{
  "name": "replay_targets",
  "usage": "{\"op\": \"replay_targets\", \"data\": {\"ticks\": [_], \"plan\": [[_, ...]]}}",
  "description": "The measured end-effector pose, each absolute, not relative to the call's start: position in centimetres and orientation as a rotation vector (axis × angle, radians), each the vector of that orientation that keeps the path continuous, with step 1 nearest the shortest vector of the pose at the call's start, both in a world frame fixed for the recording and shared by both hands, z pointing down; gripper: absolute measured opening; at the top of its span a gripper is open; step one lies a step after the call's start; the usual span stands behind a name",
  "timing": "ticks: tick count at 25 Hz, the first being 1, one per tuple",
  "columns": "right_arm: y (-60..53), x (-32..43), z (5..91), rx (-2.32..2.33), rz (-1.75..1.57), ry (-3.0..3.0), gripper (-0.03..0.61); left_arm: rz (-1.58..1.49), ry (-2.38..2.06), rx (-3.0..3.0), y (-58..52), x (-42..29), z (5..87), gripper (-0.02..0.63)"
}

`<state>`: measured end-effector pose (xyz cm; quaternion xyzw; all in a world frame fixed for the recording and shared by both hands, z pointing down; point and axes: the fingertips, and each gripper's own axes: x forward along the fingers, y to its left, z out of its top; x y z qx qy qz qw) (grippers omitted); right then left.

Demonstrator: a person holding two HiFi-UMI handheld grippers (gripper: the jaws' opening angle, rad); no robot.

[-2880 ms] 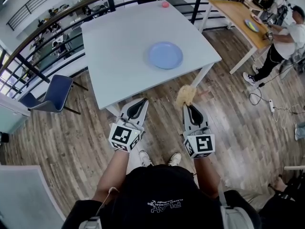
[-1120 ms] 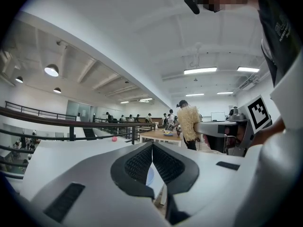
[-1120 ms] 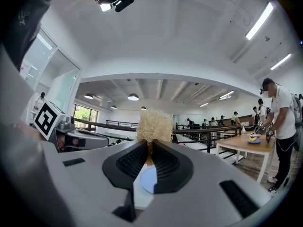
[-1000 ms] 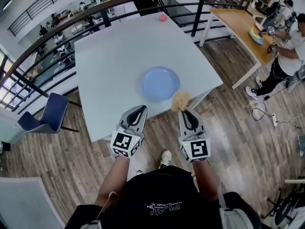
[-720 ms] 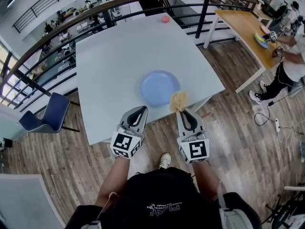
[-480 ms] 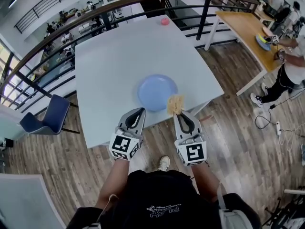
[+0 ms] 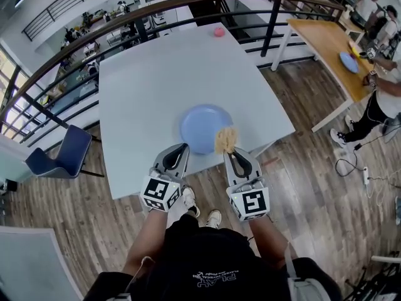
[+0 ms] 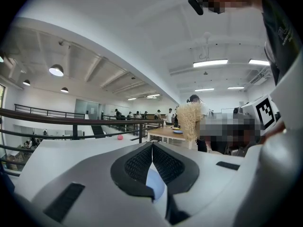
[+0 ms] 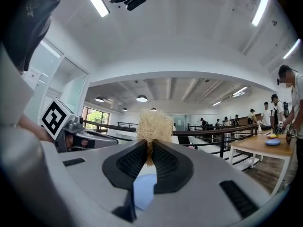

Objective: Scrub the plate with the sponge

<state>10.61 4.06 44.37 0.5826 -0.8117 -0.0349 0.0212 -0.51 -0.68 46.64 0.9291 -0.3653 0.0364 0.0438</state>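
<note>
A light blue plate lies on the white table, near its front edge. My right gripper is shut on a tan fibrous sponge, which hangs over the plate's right front rim. In the right gripper view the sponge sticks up from between the closed jaws, with the plate below. My left gripper is shut with nothing in it, just in front of the plate's left front side. The left gripper view shows its jaws pressed together, the plate beneath, and the sponge to the right.
A small pink object sits at the table's far edge, by a dark railing. A blue chair stands left of the table. A wooden table with people around it is at the right. Wooden floor lies under my feet.
Both grippers have come closer to the table. The sponge, earlier off the table's front edge, now hangs over the plate's right front rim. Both stayed shut.
</note>
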Motion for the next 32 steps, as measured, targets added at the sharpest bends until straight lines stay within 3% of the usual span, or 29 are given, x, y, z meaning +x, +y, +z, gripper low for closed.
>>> {"op": "replay_targets", "data": {"ticks": [32], "plan": [[-14.3, 8.2, 43.2, 1.896, -0.101, -2.321, 0.044, 0.082, -0.955, 2.86, -19.3, -3.5, 45.5, 0.012]]}}
